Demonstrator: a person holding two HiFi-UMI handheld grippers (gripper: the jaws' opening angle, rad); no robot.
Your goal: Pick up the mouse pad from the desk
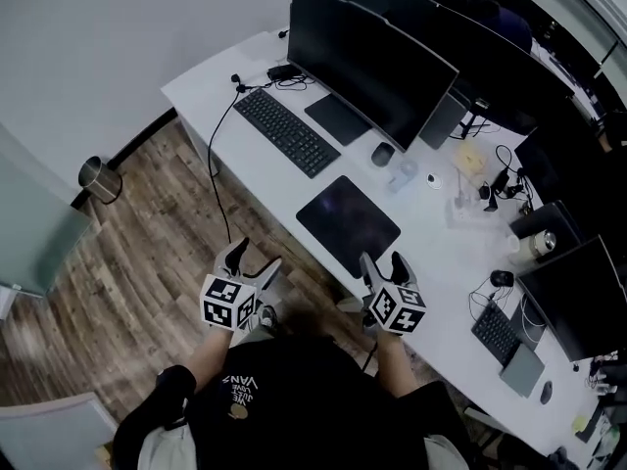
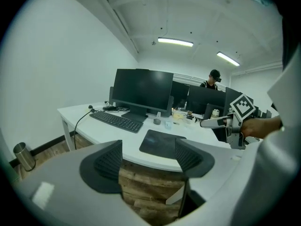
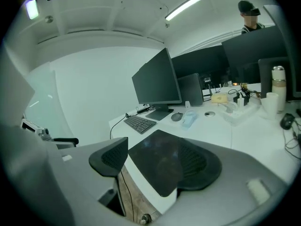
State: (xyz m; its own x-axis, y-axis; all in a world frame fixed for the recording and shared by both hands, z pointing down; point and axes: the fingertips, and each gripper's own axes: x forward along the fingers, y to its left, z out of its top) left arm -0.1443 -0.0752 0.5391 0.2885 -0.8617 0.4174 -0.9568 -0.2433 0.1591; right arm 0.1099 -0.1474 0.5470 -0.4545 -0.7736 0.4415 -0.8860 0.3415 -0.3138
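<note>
The mouse pad (image 1: 348,221) is seen lying flat on the white worktop (image 1: 206,91), set cornerwise close to the near rim, with the keyboard (image 1: 286,131) at its 10 o'clock and the mouse (image 1: 382,153) at its 1 o'clock, below the monitor (image 1: 372,67). The right gripper (image 1: 383,265) is held at the pad's 5 o'clock, just beside its near corner, with its jaws wide apart and nothing gripped. In the right gripper view that corner is framed between the jaws, though contact cannot be made out. This placement is judged deliberate: a thin, flat pad is best taken where it reaches the rim. The left gripper (image 1: 253,260) is held off the worktop at the pad's 7 o'clock, jaws likewise spread and empty, probably kept in reserve. The pad has not yet been lifted.
</note>
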